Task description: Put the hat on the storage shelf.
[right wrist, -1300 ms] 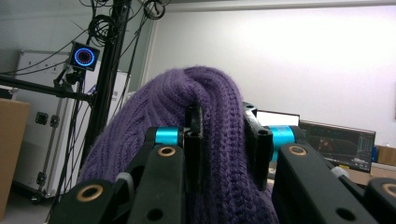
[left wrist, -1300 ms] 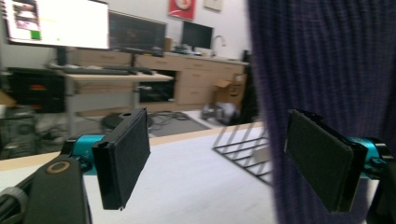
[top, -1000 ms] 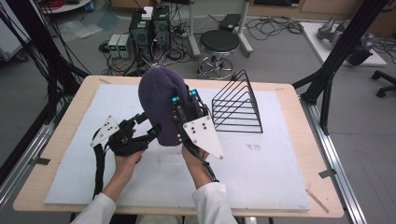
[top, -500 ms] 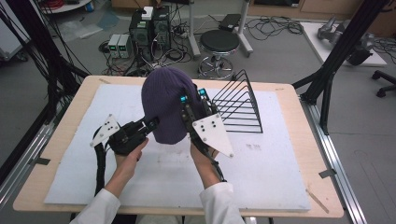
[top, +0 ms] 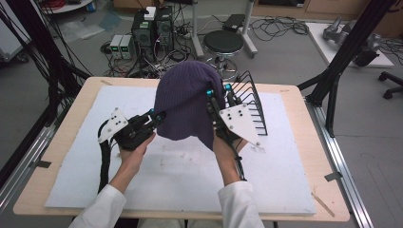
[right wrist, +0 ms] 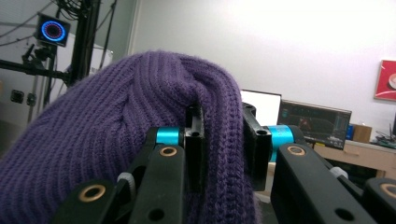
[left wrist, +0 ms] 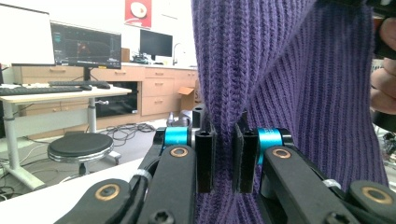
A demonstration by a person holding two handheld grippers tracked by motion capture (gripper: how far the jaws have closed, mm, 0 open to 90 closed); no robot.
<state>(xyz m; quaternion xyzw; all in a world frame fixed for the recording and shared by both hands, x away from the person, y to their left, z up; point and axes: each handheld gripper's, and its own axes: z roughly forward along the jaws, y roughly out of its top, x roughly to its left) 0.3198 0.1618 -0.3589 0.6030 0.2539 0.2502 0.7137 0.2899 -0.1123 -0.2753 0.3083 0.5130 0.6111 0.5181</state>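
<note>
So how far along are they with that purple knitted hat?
Done: both grippers have a pinch of the purple hat, and it hangs lifted above the white mat. In hand: the left gripper clamps a fold at its lower edge, the right gripper a fold higher up. Left, probably: setting it down somewhere, perhaps on the black wire rack beside it.

My left claw has its two black jaws pinched on a fold of the purple knit hat, which hangs from above the jaws and spreads wide to their right. Left of the hat I see a round black stool on the floor, and beyond the stool a desk with monitors.
</note>
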